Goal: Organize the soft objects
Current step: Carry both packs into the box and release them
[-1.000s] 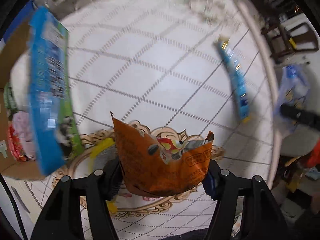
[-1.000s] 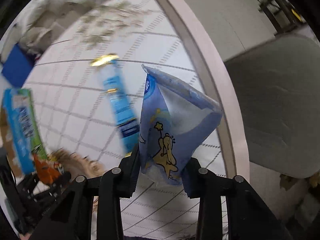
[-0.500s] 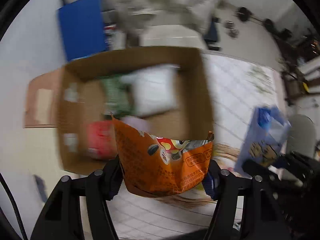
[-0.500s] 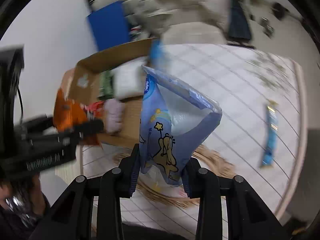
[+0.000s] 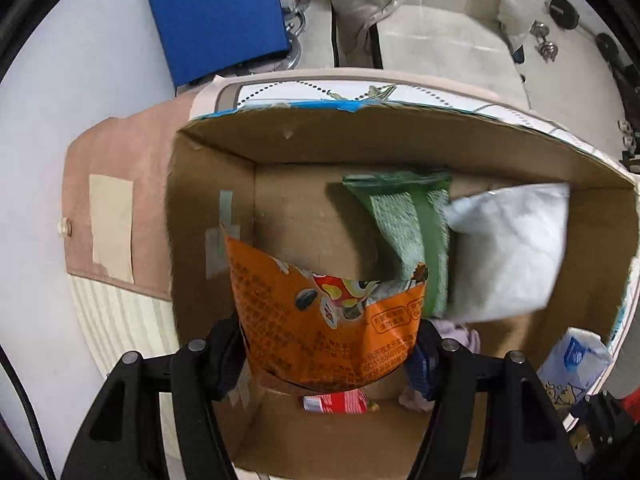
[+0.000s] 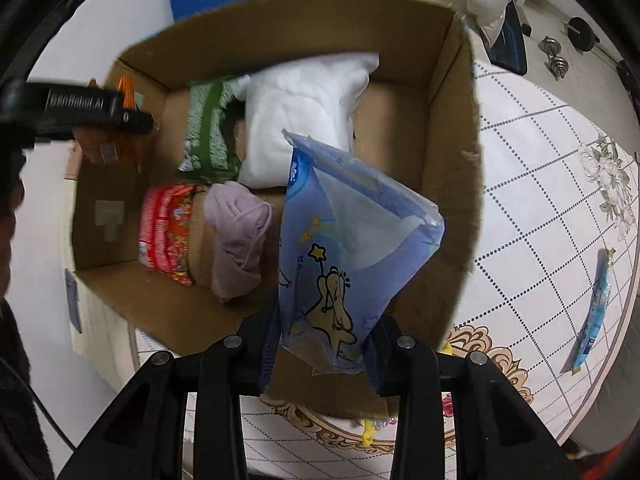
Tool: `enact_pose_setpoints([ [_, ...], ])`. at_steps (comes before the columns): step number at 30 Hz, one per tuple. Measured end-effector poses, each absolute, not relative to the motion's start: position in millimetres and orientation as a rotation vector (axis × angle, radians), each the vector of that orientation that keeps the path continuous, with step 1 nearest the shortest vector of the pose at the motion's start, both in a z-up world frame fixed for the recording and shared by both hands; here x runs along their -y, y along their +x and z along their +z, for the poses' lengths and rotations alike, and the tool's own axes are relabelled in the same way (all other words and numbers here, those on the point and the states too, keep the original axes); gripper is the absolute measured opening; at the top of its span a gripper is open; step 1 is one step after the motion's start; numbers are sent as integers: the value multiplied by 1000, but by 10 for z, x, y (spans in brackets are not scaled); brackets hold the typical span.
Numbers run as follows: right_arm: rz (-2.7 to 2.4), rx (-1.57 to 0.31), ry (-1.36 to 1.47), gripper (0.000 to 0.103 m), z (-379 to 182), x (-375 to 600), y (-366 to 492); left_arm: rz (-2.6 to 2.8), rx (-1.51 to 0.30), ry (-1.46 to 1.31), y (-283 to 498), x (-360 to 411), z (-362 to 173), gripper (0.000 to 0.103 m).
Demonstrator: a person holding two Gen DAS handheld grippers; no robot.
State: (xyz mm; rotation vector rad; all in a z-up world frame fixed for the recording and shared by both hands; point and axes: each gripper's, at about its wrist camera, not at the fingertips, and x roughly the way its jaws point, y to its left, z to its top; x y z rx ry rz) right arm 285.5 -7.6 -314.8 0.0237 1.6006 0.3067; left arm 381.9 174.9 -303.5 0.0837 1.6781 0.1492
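packets hang from both grippers above the cardboard box (image 5: 208, 184), which serves as the landmark. over the box's left end, the left gripper (image 5: 332, 344) pinches the orange snack bag (image 5: 320, 312) by its lower edge, jaws pressed against both sides, the torn top standing free. it looks light, crinkly and slick, so a hold low and across the full width seems safest; a narrow pinch could let the foil slide out. inside the box lie a green pack (image 5: 408, 232), a white pillow-like pack (image 5: 508, 252), a red packet (image 6: 164, 232) and a mauve cloth (image 6: 236, 232), all soft and giving. over the box's right half, the right gripper (image 6: 320, 344) is clamped on the bottom corner of the blue tissue pack (image 6: 344, 248), which bulges and sags above the jaws. it probably squashes easily and weighs little, and its film looks slippery. outside the box, to its right on the table (image 6: 540, 152), a blue wrapper (image 6: 596, 312) lies flat.
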Motion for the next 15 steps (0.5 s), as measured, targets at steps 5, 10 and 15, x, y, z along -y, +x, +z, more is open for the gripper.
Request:
enact_pose_setpoints([
  [5,282,-1632,11,38,-3308,-9,2908,150,-1718,81,3927,-1797,-3205,64],
  [10,279,-1671,-9,43,-3428,-114,2941,131,-1759,32,3957,-1836,-3275,68],
  [15,273,-1706,-8,87,-3429,-147,2955,99,-1754,-81,3924,-1910,-3145,73],
])
